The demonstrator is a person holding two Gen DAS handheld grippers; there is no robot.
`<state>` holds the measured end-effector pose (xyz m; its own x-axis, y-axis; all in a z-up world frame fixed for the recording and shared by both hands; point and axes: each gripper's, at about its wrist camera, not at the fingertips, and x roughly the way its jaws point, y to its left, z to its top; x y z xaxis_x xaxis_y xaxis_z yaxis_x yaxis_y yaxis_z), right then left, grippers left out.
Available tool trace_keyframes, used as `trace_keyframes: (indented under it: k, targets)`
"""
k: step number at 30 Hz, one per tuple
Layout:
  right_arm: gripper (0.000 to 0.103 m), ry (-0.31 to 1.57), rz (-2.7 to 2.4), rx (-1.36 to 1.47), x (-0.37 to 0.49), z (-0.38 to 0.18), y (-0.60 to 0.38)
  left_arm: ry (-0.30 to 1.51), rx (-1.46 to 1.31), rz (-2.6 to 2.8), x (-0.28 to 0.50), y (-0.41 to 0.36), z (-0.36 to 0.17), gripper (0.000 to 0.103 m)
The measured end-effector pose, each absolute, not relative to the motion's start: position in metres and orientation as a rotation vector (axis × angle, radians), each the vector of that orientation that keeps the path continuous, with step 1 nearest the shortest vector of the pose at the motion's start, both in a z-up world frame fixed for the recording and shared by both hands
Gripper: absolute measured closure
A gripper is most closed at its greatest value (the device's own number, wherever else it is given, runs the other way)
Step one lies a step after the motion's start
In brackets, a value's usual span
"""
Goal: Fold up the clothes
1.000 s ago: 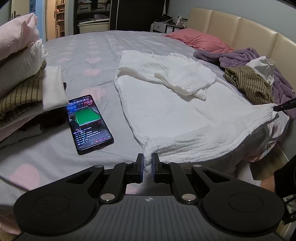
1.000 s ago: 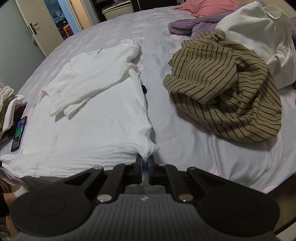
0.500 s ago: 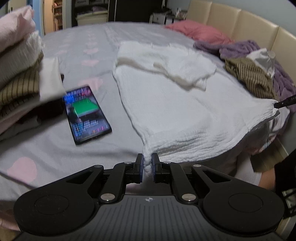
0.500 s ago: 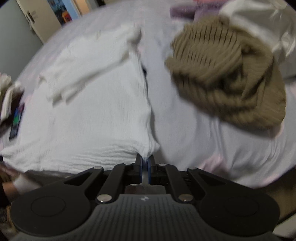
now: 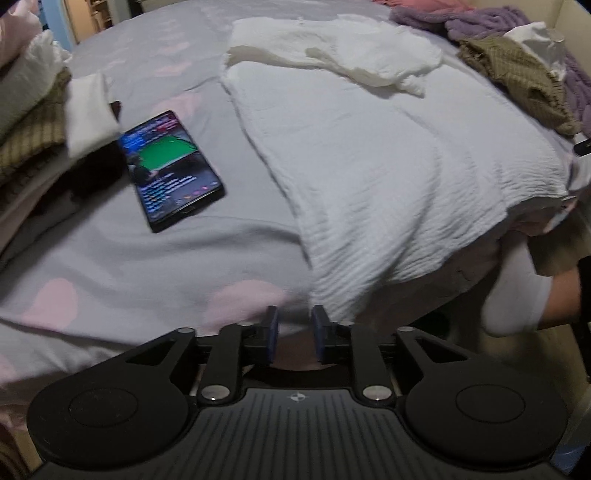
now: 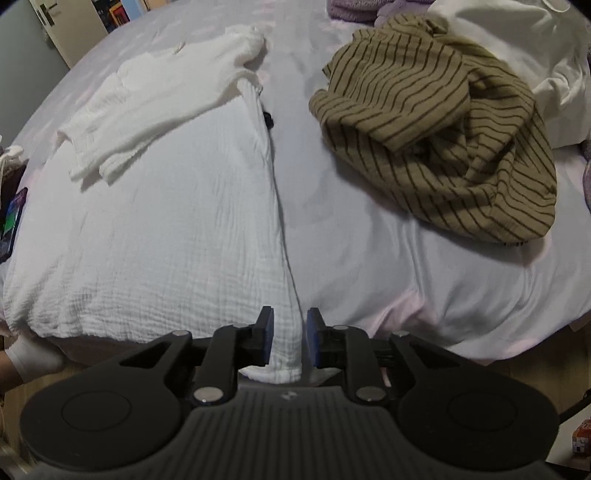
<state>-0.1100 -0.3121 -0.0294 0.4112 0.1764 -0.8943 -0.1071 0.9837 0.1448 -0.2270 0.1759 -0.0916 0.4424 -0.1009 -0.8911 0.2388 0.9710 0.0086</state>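
Right wrist view: right claw [image 6: 288, 334] gapes around white garment [image 6: 166, 206] hem; left claw [image 5: 293, 334] parted, empty.

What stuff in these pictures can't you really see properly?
- Phone screen, left wrist view: writing too small and blurred to read.
- Folded pile, left wrist view: cut off by the left edge.
- White shirt hem, right wrist view: hangs over the bed edge behind the right gripper.
- Purple blanket, left wrist view: partly under the striped garment.
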Motion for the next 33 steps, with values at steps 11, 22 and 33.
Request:
trace_keyframes:
  k: [11, 22, 33]
  targets:
    - [0.08, 1.053, 0.136, 0.119, -0.108, -0.008, -0.318, 0.797, 0.346, -0.462, -0.222, 0.054, -0.054, 0.069]
    - [0.078, 0.847, 0.119, 0.324, -0.145, 0.048, -0.362, 0.547, 0.535, -0.691, -0.22, -0.157, -0.108, 0.057]
    - [0.072, 0.707, 0.151, 0.449, -0.149, 0.07, -0.394, 0.438, 0.759, -0.689, -0.222, -0.275, -0.179, 0.054]
